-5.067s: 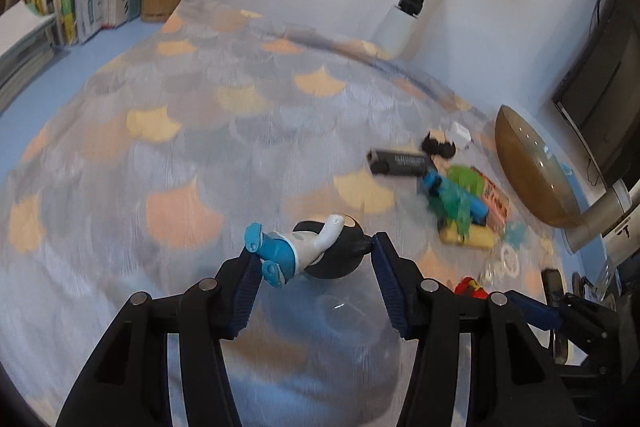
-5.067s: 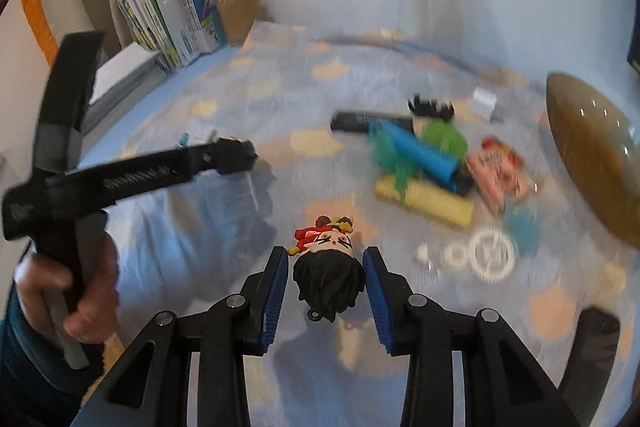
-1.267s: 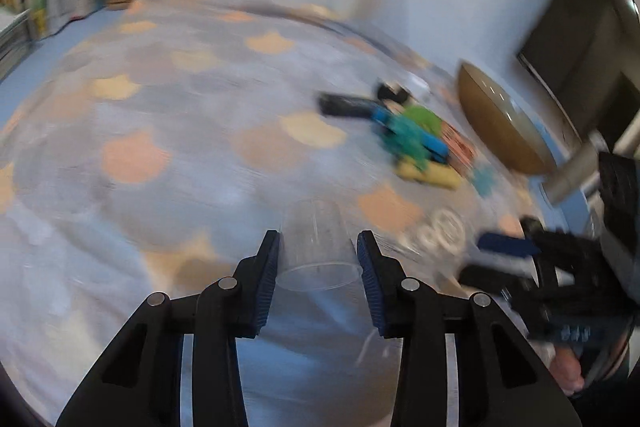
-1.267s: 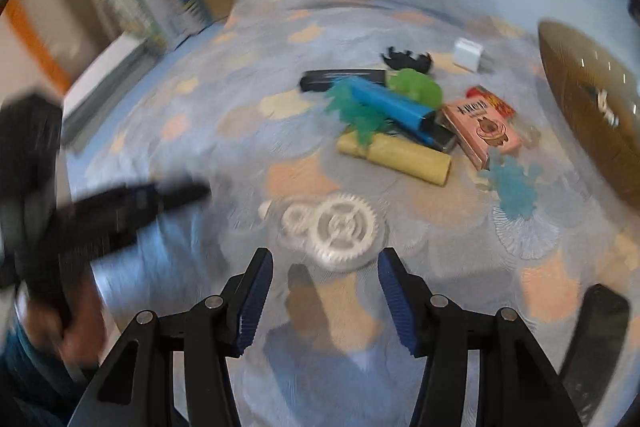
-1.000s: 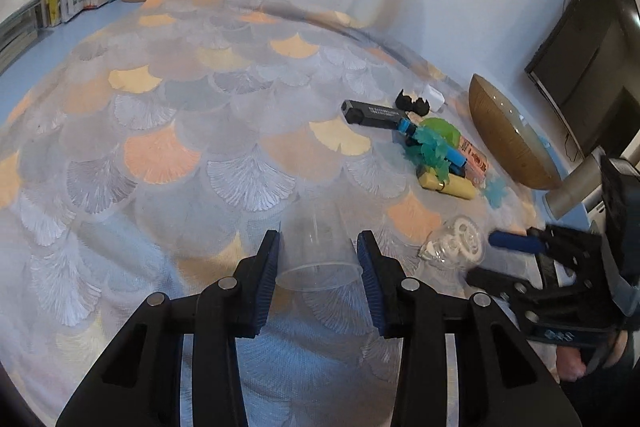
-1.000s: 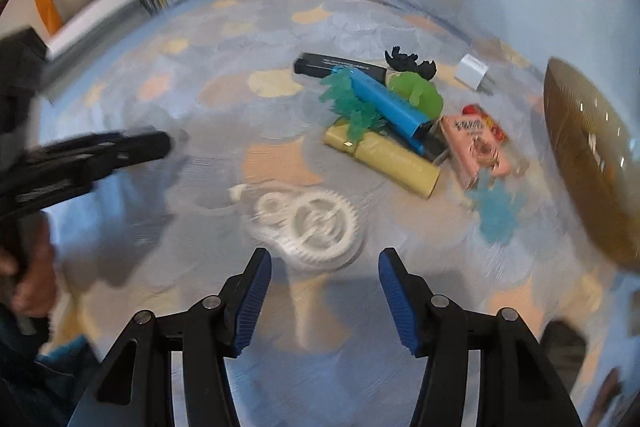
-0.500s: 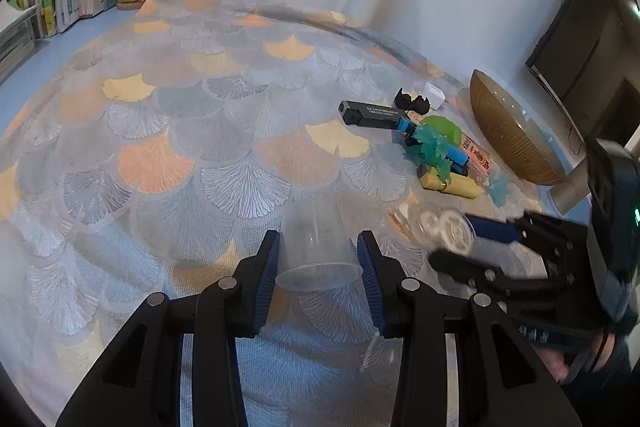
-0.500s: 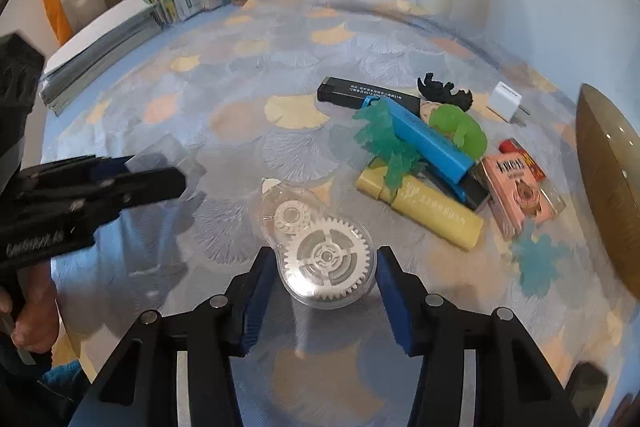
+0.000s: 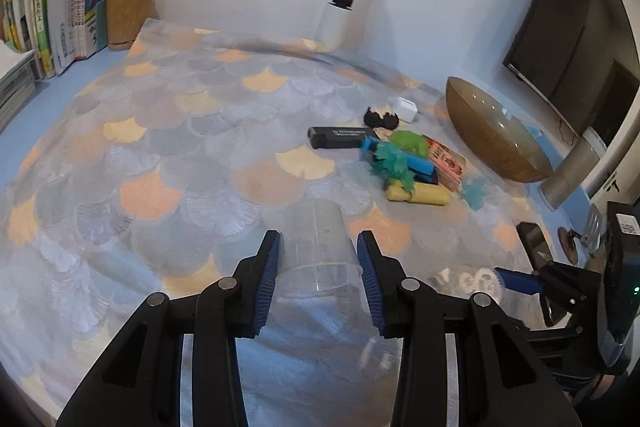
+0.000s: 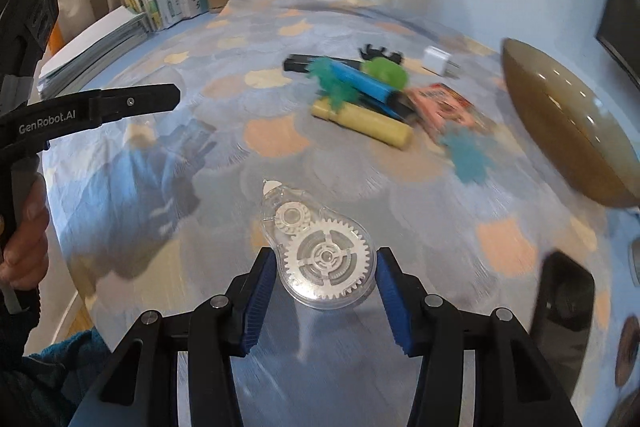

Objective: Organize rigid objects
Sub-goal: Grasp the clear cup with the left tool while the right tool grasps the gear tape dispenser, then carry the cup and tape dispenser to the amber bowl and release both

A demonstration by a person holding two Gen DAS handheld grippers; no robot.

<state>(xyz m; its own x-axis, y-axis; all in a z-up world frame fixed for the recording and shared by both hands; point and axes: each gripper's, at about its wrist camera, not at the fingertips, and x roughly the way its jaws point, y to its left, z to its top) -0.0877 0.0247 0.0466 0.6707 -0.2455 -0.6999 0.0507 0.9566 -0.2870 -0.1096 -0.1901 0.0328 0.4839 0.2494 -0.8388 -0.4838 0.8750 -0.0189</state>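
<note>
A clear plastic cup (image 9: 314, 227) lies on its side between the blue pads of my left gripper (image 9: 319, 255), which is shut on it above the scale-patterned cloth (image 9: 180, 155). My right gripper (image 10: 326, 255) is shut on a clear tape dispenser (image 10: 324, 259) with white gears inside, held flat above the cloth. In the left wrist view the right gripper (image 9: 500, 277) shows low at the right with the dispenser (image 9: 472, 279) at its tip. One left gripper finger (image 10: 132, 101) crosses the right wrist view at the left, a hand below it.
A pile lies mid-cloth: a black bar (image 9: 340, 137), blue marker (image 9: 416, 163), yellow marker (image 9: 420, 194), pink box (image 9: 446, 161), green and teal toys. A wooden bowl (image 9: 496, 135) stands to the right, a dark phone (image 9: 534, 243) near it. Books and a pencil holder (image 9: 128, 11) are far left.
The right jaws closed on the tape dispenser, which lay on the cloth, and carried it away from the pile. The left gripper rose a little with the cup.
</note>
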